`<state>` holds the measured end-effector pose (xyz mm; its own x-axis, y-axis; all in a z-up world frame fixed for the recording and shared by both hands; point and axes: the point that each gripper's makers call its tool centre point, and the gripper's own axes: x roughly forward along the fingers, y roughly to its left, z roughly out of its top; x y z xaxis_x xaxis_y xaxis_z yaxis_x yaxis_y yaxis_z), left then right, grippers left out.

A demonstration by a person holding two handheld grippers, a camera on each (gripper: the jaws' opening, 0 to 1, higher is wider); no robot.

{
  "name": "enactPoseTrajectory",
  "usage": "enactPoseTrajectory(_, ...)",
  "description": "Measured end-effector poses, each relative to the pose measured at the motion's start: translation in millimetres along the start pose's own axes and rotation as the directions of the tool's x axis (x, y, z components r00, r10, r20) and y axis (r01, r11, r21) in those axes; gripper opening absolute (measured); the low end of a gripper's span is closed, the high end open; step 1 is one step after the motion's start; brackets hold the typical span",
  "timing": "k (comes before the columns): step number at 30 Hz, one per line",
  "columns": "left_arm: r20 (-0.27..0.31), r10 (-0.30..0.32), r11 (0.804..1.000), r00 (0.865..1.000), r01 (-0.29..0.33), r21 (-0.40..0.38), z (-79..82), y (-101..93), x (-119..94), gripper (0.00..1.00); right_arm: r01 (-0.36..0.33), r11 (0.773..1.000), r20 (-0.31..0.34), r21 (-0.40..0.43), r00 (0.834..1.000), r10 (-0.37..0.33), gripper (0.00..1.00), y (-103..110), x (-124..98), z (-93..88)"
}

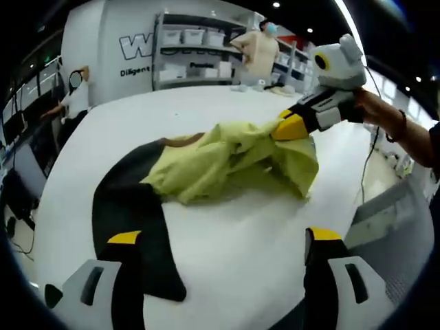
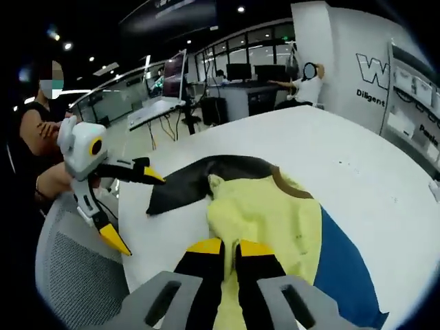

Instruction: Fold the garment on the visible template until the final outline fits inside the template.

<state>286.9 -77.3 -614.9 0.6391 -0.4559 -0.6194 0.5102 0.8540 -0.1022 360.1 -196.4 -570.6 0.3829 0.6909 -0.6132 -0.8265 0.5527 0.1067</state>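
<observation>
garment (image 1: pixel 234 161) bunched on table (image 1: pixel 240 240); right claw (image 2: pixel 230 247) pinching its edge.

The white tabletop (image 1: pixel 227 234) lies bare around the garment (image 1: pixel 234 165) on its near and far sides. The right tool (image 1: pixel 292 127), closed on the cloth, bars one side; a mesh chair (image 2: pixel 75 268) stands at the edge beside the spread left tool (image 2: pixel 134 206).

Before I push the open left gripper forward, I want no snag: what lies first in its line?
Probably bare white table, then the crumpled yellow-green garment the right gripper is pinching. The dark template sheet lies by its left jaw. Depth is uncertain.
</observation>
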Motion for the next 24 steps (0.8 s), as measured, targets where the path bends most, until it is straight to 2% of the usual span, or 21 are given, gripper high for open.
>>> enactPoseTrajectory(4,-0.005,-0.007,1.000,1.000,0.007,0.003,-1.1,0.5,1,0.90,0.028,0.999,0.043,0.042,0.999,-0.030,0.00,-16,-2,11.5)
enactPoseTrajectory(8,-0.023,-0.012,1.000,1.000,0.012,-0.004,-2.5,1.2,7,0.86,0.045,0.996,0.062,0.082,0.997,-0.050,0.00,-31,1,15.7)
enactPoseTrajectory(12,-0.025,-0.028,1.000,0.999,0.027,-0.012,0.2,-0.9,12,0.81,0.059,0.990,0.068,0.125,0.995,-0.068,0.00,-45,6,15.5)
enactPoseTrajectory(18,-0.034,-0.053,0.998,0.998,0.054,0.016,4.8,-5.7,21,0.73,0.100,0.976,0.061,0.194,0.992,-0.114,0.00,-72,15,11.3)
enactPoseTrajectory(24,-0.035,-0.094,0.995,0.995,0.095,0.041,12.2,-13.0,29,0.64,0.130,0.958,0.043,0.257,0.988,-0.145,0.00,-91,22,1.1)
